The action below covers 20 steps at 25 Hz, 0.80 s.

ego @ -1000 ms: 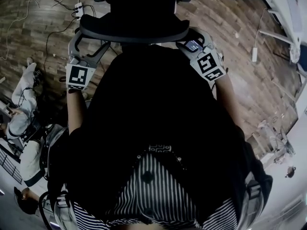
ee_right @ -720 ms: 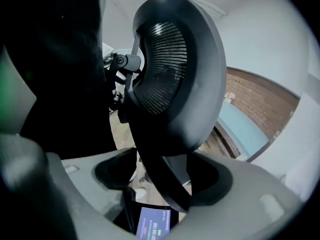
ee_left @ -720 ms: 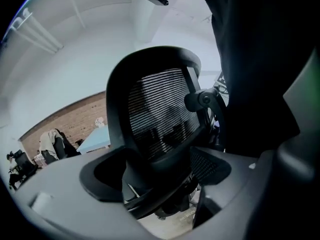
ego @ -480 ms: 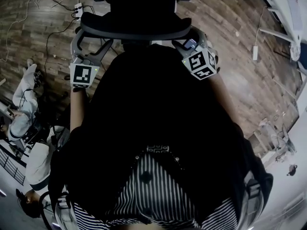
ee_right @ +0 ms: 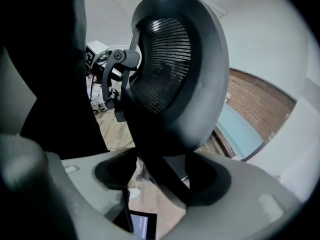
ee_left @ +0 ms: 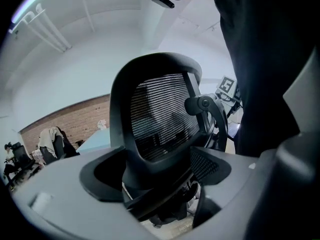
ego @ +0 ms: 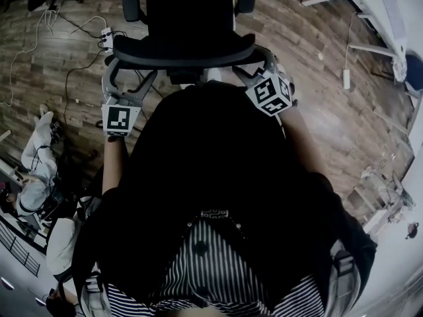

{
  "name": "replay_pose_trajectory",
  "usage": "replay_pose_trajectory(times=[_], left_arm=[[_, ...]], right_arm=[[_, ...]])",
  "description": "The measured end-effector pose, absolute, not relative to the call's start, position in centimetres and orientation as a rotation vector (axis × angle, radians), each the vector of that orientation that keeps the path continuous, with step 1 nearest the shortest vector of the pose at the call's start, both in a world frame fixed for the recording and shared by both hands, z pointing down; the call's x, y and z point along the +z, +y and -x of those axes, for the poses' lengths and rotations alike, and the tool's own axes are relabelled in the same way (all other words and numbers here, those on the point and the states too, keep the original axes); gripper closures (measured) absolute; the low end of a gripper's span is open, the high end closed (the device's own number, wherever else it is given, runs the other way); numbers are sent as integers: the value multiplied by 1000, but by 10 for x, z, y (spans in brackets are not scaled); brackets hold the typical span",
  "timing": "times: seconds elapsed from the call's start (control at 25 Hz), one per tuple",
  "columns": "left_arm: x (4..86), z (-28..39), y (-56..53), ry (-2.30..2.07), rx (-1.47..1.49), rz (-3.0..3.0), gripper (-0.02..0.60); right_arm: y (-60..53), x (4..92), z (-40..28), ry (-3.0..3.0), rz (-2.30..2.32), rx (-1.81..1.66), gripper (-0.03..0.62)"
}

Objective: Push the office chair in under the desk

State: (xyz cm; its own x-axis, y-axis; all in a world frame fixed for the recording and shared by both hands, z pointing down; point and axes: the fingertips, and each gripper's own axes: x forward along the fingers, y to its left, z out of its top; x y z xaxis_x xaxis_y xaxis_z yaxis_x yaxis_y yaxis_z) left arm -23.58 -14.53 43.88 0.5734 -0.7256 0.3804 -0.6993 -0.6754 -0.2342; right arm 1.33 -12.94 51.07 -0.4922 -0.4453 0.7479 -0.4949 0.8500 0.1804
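Observation:
The black office chair (ego: pixel 190 8) stands in front of me on the wood floor, its curved headrest (ego: pixel 185 50) nearest. My left gripper (ego: pixel 122 78) is at the headrest's left end and my right gripper (ego: pixel 256 61) at its right end. In the left gripper view the mesh headrest (ee_left: pixel 160 119) rises between the jaws of the left gripper (ee_left: pixel 160 199), with gaps at both sides. In the right gripper view the headrest (ee_right: pixel 175 74) and its stem stand between the wide jaws of the right gripper (ee_right: pixel 160 184), and no pad presses on it.
A white desk frame (ego: pixel 386 5) stands at the far right. A power strip (ego: pixel 106 39) with cables lies on the floor to the left of the chair. A person in white (ego: pixel 36 157) is low at the left. My dark torso hides the floor below.
The head view has shifted, and more of the chair and its armrests shows. The right gripper has drawn in toward the headrest's right end and its marker cube has turned.

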Motion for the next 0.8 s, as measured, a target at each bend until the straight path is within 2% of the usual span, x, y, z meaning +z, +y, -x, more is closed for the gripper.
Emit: replay_pose_trajectory(times=[0.8], left_arm=[[431, 292, -259, 1178, -437, 2838, 184]], right_arm=[[-224, 512, 41, -2082, -771, 67, 287]])
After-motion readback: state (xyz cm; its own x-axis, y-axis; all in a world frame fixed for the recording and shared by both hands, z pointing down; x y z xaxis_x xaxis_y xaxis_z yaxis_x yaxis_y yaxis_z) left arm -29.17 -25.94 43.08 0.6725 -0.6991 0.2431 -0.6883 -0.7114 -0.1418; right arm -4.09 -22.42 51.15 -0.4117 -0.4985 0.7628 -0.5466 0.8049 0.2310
